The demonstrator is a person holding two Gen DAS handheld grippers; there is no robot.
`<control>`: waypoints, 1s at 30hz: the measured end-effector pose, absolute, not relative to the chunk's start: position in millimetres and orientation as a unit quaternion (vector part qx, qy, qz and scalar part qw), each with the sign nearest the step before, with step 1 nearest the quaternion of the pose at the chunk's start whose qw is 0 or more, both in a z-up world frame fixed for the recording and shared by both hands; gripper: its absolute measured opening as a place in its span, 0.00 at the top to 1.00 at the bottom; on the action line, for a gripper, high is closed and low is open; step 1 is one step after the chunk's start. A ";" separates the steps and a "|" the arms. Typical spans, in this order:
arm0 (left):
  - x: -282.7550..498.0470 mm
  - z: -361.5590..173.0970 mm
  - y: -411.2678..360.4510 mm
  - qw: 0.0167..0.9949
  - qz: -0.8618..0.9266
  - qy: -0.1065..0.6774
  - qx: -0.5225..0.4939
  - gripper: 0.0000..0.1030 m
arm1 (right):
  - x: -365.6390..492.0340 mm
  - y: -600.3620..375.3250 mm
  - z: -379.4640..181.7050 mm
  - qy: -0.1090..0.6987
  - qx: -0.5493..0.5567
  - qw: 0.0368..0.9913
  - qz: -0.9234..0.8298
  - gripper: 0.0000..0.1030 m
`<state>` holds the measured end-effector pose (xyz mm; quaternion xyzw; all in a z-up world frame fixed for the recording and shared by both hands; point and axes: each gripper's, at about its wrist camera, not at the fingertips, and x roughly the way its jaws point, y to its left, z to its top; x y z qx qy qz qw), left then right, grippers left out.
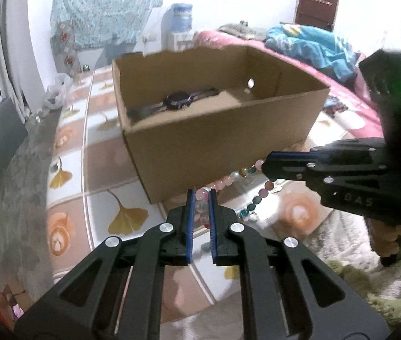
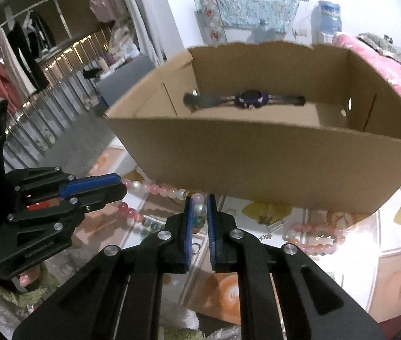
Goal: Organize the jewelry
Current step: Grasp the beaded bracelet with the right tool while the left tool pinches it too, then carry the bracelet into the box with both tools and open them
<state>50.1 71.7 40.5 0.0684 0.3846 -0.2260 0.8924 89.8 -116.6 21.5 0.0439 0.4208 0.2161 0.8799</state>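
The cardboard box [image 1: 223, 130] is sitting open-topped on the bed's patterned cover [image 1: 70, 130], and it is lying directly ahead of both tongs, its long near wall running across both views. Inside it a dark watch [image 2: 250, 98] is lying flat on the floor of the box, its strap stretched parallel to that long wall. Below the near wall, between box and tongs, the beaded necklace [image 1: 237, 174] is hanging as a strand of pink, white and teal beads, its long axis running side to side from one pair of tongs to the other. The left tongs [image 1: 201, 195] are pinching 1 end of it, jaws narrowed onto a few beads, while the right tongs [image 2: 199, 198] are gripping the other part, also closed down on beads. So the strand is being carried by 2 grips at once, neither hand nearer than the other, and its line is lying roughly parallel to the box's length. The coming move appears to turn on that: the box mouth is sitting forward and above the strand, so both hands would need to be rising over the rim together. More jewelry, a peach bead bracelet [image 2: 316, 240], is resting on the cover to the right, just beside the box.
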 end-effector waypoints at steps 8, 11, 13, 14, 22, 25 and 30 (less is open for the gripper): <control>41.5 108.0 64.4 0.904 -0.270 0.328 0.054 0.92 | 80.1 -136.7 75.9 0.364 0.072 0.894 0.250 0.91; 49.5 131.4 60.1 0.907 -0.283 0.308 0.057 0.92 | 90.1 -143.7 103.7 0.340 0.078 0.899 0.266 0.91; 61.6 146.9 56.3 0.908 -0.290 0.297 0.061 0.92 | 105.1 -147.8 118.9 0.333 0.083 0.898 0.276 0.91; 68.9 151.8 53.5 0.909 -0.289 0.293 0.067 0.92 | 114.2 -148.2 123.0 0.335 0.084 0.896 0.278 0.91; 147.8 125.6 36.9 0.892 -0.266 0.355 0.089 0.92 | 202.0 -141.4 103.6 0.412 0.101 0.861 0.281 0.91; 172.4 102.4 32.7 0.880 -0.248 0.393 0.102 0.92 | 229.1 -135.5 80.8 0.458 0.112 0.838 0.273 0.91; 191.1 77.4 37.2 0.866 -0.226 0.434 0.104 0.91 | 259.6 -121.7 44.2 0.523 0.119 0.804 0.257 0.90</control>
